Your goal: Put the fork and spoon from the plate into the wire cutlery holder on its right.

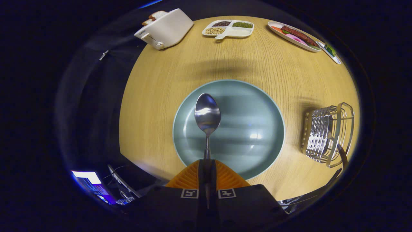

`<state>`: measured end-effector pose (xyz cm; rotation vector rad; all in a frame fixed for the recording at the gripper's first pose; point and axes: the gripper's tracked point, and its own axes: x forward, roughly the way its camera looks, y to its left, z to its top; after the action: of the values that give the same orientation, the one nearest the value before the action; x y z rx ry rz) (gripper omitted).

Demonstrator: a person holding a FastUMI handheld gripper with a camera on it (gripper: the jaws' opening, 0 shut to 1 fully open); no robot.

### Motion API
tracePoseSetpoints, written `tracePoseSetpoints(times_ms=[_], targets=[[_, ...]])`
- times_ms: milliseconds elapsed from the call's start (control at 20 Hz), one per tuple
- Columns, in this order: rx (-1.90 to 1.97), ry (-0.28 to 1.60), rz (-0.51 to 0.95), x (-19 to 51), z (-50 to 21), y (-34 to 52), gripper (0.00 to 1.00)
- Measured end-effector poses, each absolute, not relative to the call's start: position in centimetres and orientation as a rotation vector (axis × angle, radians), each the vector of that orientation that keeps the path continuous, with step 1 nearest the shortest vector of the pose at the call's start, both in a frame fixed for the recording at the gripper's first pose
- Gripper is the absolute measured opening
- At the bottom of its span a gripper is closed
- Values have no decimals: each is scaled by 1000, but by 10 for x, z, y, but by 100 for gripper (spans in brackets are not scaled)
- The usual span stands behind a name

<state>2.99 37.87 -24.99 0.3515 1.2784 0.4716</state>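
The tool (206, 167) pinches the spoon (207, 116) by its handle, bowl forward above the plate (254, 109), lifted clear for carrying to the holder (326, 135) at right.

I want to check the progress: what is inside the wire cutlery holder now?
Through the wire cutlery holder a dark-handled utensil shows, its head hidden by wires. The spoon is gripped over the plate by the gripper.

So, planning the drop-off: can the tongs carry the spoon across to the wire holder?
Probably yes: the tongs, shut on the spoon, have bare table between plate and wire holder.
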Motion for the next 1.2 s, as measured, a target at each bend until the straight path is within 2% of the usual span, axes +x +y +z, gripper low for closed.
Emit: tracePoseSetpoints(times_ms=[150,450,850,1200], targets=[[359,1266,523,26,-212,349,7],[277,1322,518,20,-166,247,7],[133,1601,441,-11,-196,159,7],[31,1851,419,-10,-213,143,7]])
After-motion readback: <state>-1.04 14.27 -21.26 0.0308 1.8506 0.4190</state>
